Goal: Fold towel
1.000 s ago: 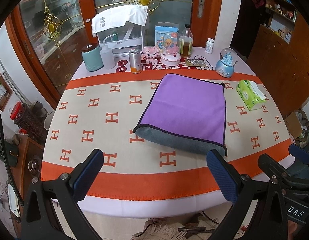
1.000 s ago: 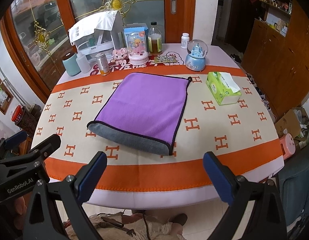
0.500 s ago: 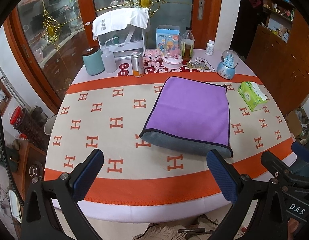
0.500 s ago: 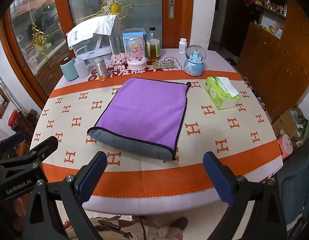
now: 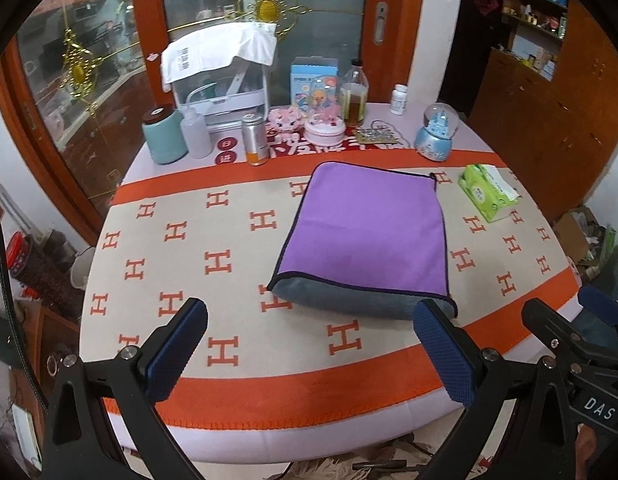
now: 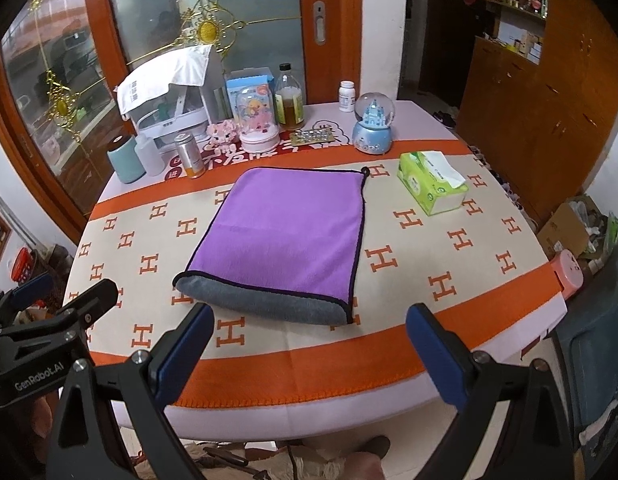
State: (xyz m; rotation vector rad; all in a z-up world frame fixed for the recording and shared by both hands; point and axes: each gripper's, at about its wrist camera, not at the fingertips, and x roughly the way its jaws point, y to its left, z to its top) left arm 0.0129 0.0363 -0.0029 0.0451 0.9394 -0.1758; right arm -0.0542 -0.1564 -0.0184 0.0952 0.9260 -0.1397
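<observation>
A purple towel (image 5: 369, 232) lies folded on the table, its grey underside showing as a rounded fold along the near edge; it also shows in the right wrist view (image 6: 289, 236). My left gripper (image 5: 309, 352) is open and empty, held back from the table's near edge, in front of the towel. My right gripper (image 6: 309, 356) is open and empty too, at the same distance. The right gripper also shows at the right edge of the left wrist view (image 5: 581, 352). The left gripper also shows at the left edge of the right wrist view (image 6: 41, 320).
The table carries an orange-and-beige cloth (image 5: 181, 240) with H marks. A green tissue box (image 6: 431, 188) sits right of the towel. Along the far edge stand a snow globe (image 6: 373, 124), bottles, a can (image 6: 189, 156), a teal canister (image 6: 125, 158) and a white rack (image 6: 169, 96).
Both grippers have drawn back and up from the table, so the towel and table look smaller and farther. The towel has not moved. Both jaws stay open.
</observation>
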